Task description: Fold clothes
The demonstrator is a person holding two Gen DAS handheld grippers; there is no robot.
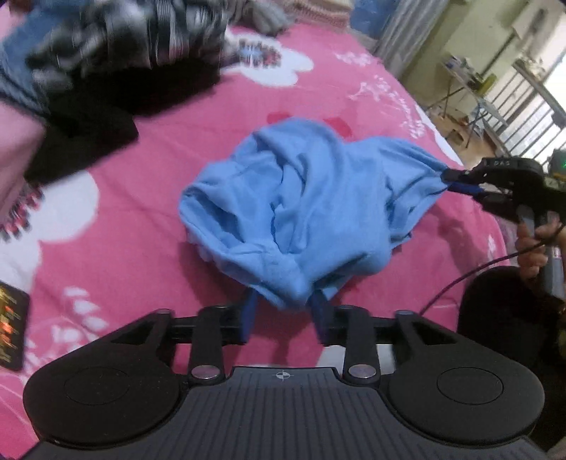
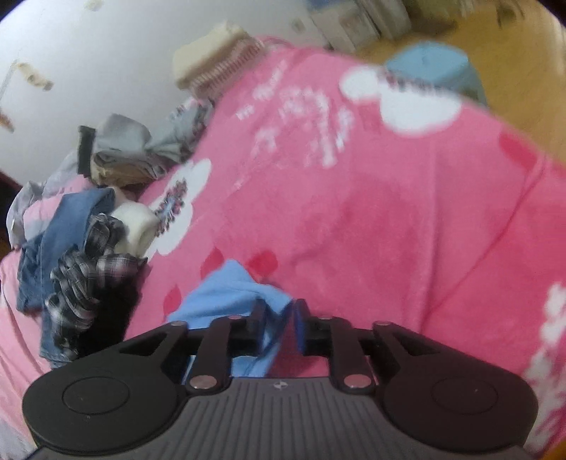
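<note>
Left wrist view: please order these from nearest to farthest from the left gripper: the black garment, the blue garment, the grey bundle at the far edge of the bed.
From the left gripper:
1. Blue garment: directly ahead, its near edge between the gripper fingers.
2. Black garment: farther away, on the left.
3. Grey bundle: farthest, at the top of the view.

Little can be read. The pink bedspread [image 1: 318,88] carries white lettering [image 2: 300,116], too blurred in both views to make out. A dark packet [image 1: 10,329] at the bed's edge bears gold and orange print, also illegible. The right claw [image 1: 456,182] shows pale characters on its body, unclear.
</note>
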